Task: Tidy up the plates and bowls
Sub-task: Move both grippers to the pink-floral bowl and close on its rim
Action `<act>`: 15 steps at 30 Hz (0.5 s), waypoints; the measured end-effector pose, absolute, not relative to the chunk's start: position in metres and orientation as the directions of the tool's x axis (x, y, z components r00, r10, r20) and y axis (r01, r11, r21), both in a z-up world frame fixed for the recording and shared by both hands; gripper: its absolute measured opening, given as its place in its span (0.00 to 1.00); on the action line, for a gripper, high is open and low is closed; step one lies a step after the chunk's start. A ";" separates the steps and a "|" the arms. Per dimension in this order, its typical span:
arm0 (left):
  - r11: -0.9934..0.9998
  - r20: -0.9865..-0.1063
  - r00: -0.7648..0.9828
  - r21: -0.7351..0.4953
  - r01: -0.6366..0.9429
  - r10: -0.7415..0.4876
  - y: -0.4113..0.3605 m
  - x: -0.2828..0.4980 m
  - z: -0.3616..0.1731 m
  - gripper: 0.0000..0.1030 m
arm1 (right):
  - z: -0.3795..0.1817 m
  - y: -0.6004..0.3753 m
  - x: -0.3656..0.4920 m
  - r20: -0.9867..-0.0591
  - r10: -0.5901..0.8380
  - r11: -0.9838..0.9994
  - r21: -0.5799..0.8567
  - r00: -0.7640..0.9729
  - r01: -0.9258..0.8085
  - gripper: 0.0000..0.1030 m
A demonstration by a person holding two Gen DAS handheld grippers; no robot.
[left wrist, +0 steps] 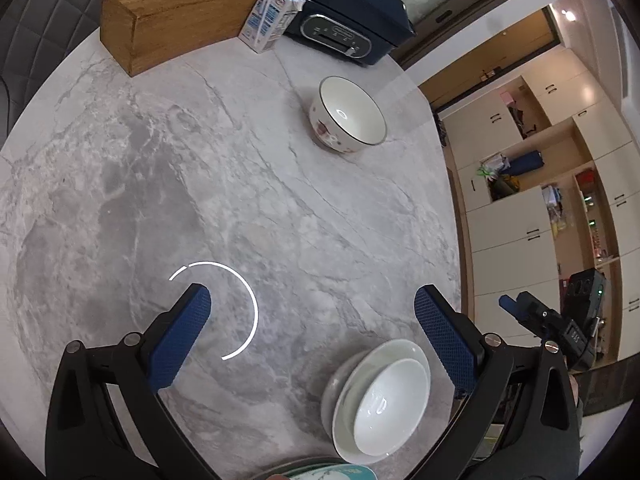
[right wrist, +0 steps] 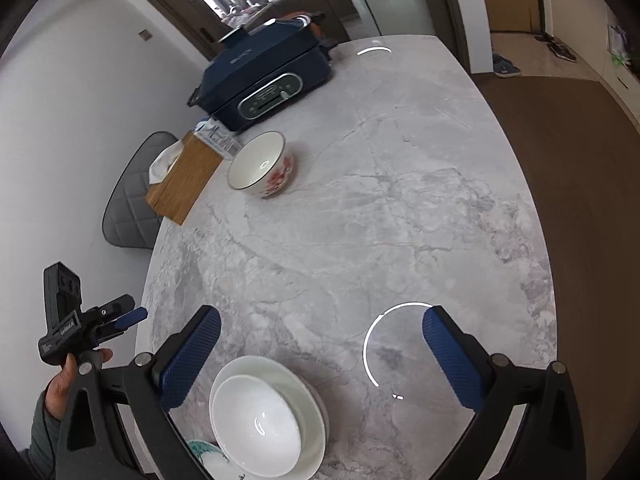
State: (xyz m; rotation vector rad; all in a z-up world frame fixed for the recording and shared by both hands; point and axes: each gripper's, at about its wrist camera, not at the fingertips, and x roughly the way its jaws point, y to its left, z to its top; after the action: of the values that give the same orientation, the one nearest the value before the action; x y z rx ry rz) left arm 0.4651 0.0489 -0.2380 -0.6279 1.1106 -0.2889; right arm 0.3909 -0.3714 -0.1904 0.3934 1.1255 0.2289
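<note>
A stack of white bowls (left wrist: 380, 400) (right wrist: 264, 412), a small bowl nested in wider ones, sits near the front edge of the marble table (left wrist: 240, 200). A floral bowl (left wrist: 348, 116) (right wrist: 262, 164) stands alone farther back. The rim of a teal-patterned plate (left wrist: 332, 472) (right wrist: 204, 450) peeks in beside the stack. My left gripper (left wrist: 312, 294) hangs open above the table, with the stack just inside its right finger and nothing between its pads. My right gripper (right wrist: 322, 316) is open too, above the stack's far side, and holds nothing.
A wooden tissue box (left wrist: 176, 20), a milk carton (left wrist: 270, 16) and a dark blue electric cooker (left wrist: 344, 12) line the table's back. A grey chair (right wrist: 132, 196) stands beyond the box. Cabinets (left wrist: 520, 220) and brown floor (right wrist: 580, 160) lie past the table's right edge.
</note>
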 end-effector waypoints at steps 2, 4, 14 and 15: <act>0.826 -0.774 0.423 -0.555 -0.097 -0.470 0.053 0.485 -0.242 1.00 | -0.196 -0.379 0.410 -0.843 0.350 0.915 0.401 0.408 0.043 1.00; 0.844 -0.801 0.405 -0.523 -0.117 -0.441 0.057 0.508 -0.250 0.99 | -0.204 -0.383 0.430 -0.856 0.349 0.915 0.399 0.382 0.057 1.00; 0.906 -0.845 0.406 -0.415 -0.086 -0.349 0.033 0.638 -0.259 0.99 | -0.235 -0.352 0.552 -0.870 0.390 0.905 0.422 0.300 0.046 1.00; 0.914 -0.851 0.404 -0.399 -0.078 -0.337 0.028 0.648 -0.260 0.99 | -0.238 -0.345 0.564 -0.870 0.393 0.905 0.423 0.298 0.041 0.99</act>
State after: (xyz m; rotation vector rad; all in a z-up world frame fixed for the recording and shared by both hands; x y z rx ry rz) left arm 0.6483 0.0282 -0.2603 -0.4094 1.1522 -0.1689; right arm 0.5636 -0.3448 -0.2382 0.4027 1.2551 0.2427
